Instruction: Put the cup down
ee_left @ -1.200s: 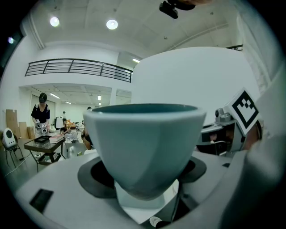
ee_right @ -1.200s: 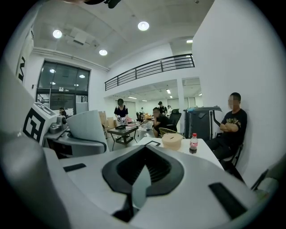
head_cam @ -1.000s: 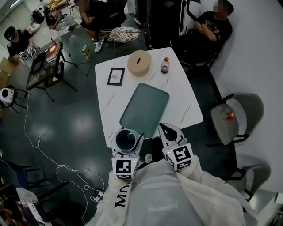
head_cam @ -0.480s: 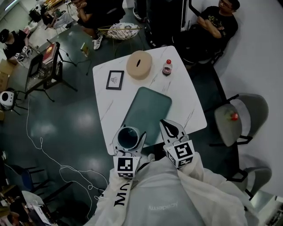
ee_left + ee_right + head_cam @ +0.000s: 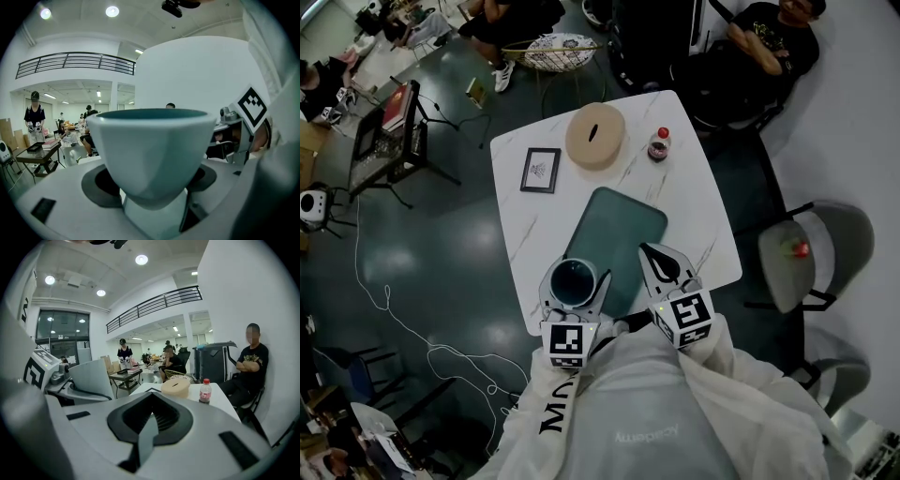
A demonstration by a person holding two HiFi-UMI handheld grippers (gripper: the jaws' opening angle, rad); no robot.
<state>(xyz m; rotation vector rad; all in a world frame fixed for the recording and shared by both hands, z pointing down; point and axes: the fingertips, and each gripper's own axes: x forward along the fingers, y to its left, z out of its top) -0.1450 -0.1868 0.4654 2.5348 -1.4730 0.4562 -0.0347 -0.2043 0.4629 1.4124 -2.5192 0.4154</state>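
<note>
A pale cup [image 5: 573, 282] with a dark teal inside is held upright by my left gripper [image 5: 571, 302], which is shut on its base, over the near edge of the white table [image 5: 703, 225]. In the left gripper view the cup [image 5: 152, 145] fills the middle, with the jaws closed round its foot. My right gripper [image 5: 662, 266] hovers beside it to the right, shut and empty, its tips over the near right corner of the green tray [image 5: 616, 232]. From the right gripper view the cup [image 5: 91, 377] shows at the left.
On the table's far side stand a round wooden box [image 5: 595, 136], a small red-capped bottle [image 5: 658, 144] and a picture frame [image 5: 541, 170]. A grey chair [image 5: 816, 248] stands right of the table. People sit beyond the far edge.
Both grippers have crept a little forward over the table's near edge. The left one still holds the cup, and the right one stays shut.
</note>
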